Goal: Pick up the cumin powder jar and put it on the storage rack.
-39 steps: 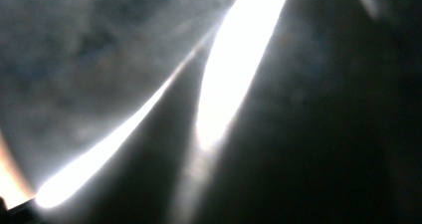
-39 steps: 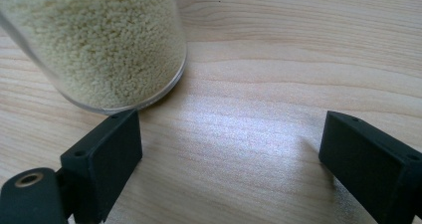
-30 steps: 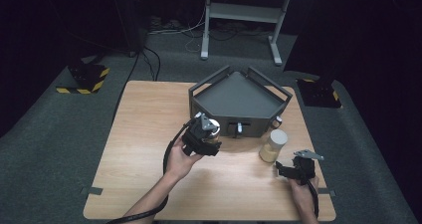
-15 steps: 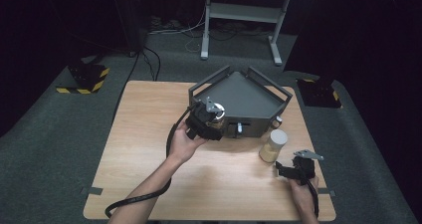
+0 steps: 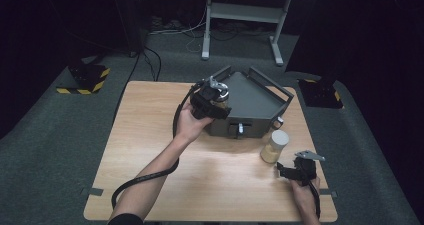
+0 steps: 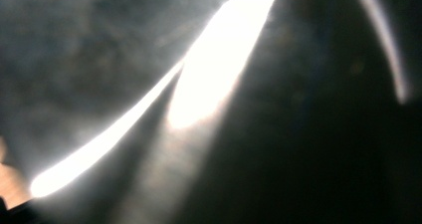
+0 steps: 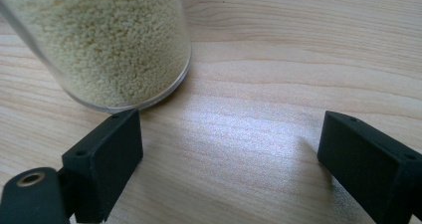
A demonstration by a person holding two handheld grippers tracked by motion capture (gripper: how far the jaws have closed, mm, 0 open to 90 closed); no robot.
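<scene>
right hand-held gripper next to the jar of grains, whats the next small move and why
Probably shift the right hand-held gripper toward the jar so the jar sits between the jaws. They stand open over bare table, and the jar stands off-centre, just beyond the left one. The left hand-held gripper is at the grey box.

The wooden worktop (image 5: 150,135) stood on grey carpet (image 5: 55,150) in a dark room. Strips of grey tape (image 5: 95,191) marked its near left and near right corners. Beyond the far left corner, on the carpet, lay a dark block with yellow-and-black hazard stripes (image 5: 85,79), and a second such block (image 5: 320,92) lay off the far right corner. Black cables (image 5: 150,60) trailed across the carpet beyond the far edge. Farther back stood a pale metal desk frame (image 5: 245,15) on two feet, with loose wires (image 5: 175,25) bundled on the floor beneath it.
</scene>
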